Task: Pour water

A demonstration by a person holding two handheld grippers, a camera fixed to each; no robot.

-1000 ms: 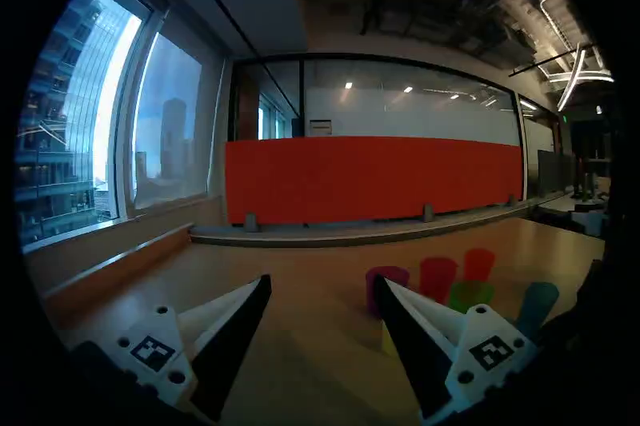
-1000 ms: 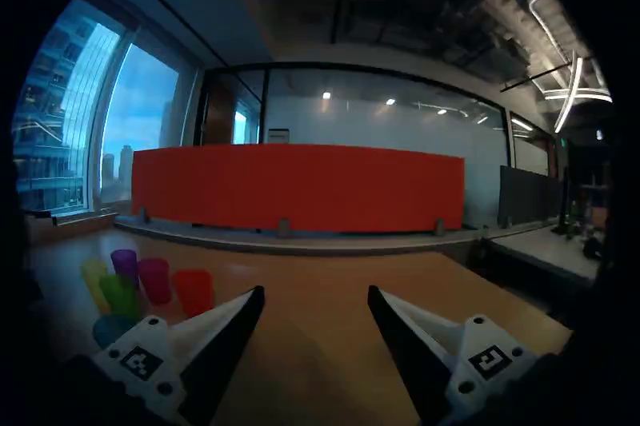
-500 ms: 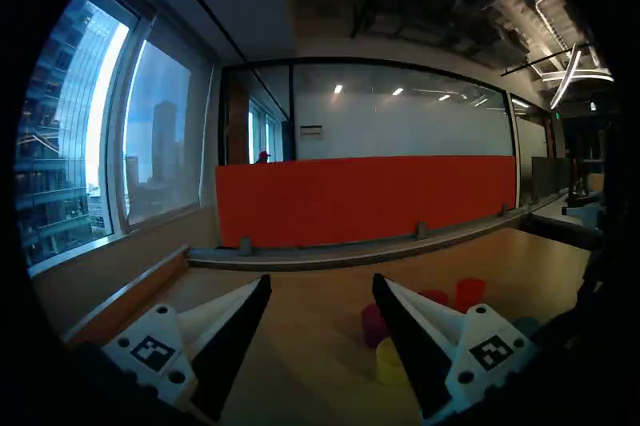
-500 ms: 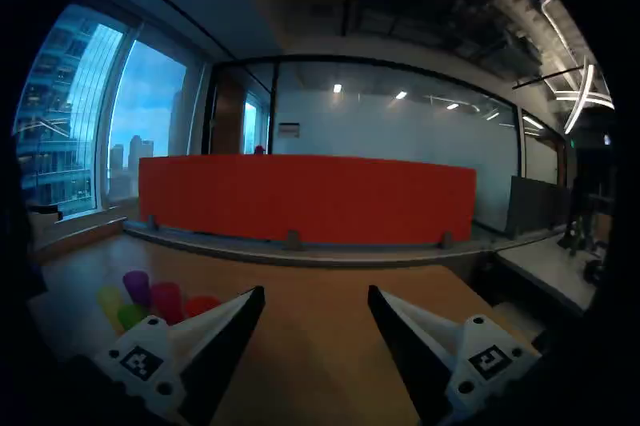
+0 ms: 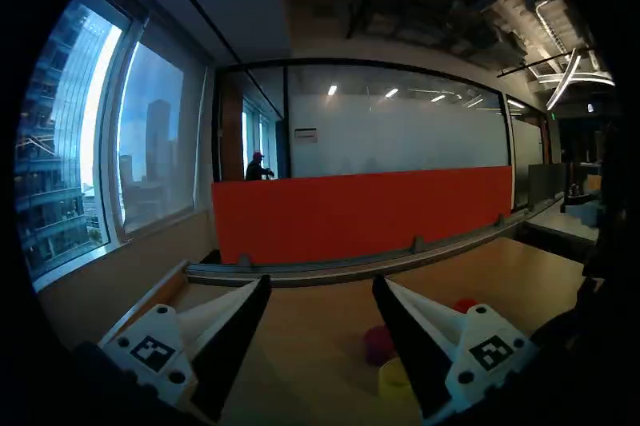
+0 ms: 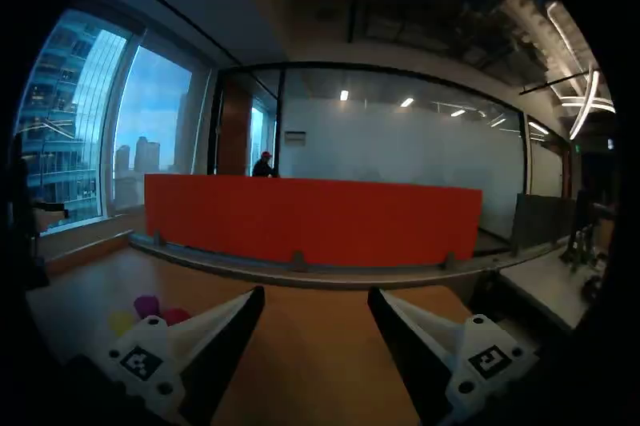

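Coloured plastic cups stand in a cluster on the wooden table. In the left gripper view a purple cup [image 5: 376, 344], a yellow cup [image 5: 394, 378] and a red cup [image 5: 464, 305] peek out beside the right finger. My left gripper [image 5: 320, 290] is open above the table with nothing between its fingers. In the right gripper view a yellow cup [image 6: 120, 320], a purple cup [image 6: 146, 304] and a magenta cup [image 6: 174, 316] sit low at the left, partly behind the left finger. My right gripper [image 6: 314, 298] is open and holds nothing.
An orange divider panel [image 5: 360, 214] runs along the far edge of the wooden table [image 6: 320, 362]. Large windows [image 5: 72, 154] line the left side. A person [image 6: 262, 165] stands behind the panel. Another desk [image 6: 552, 282] lies at the right.
Both views have tilted upward, so the cups have sunk toward the bottom of each view and several have dropped from sight. A person has come into view behind the panel.
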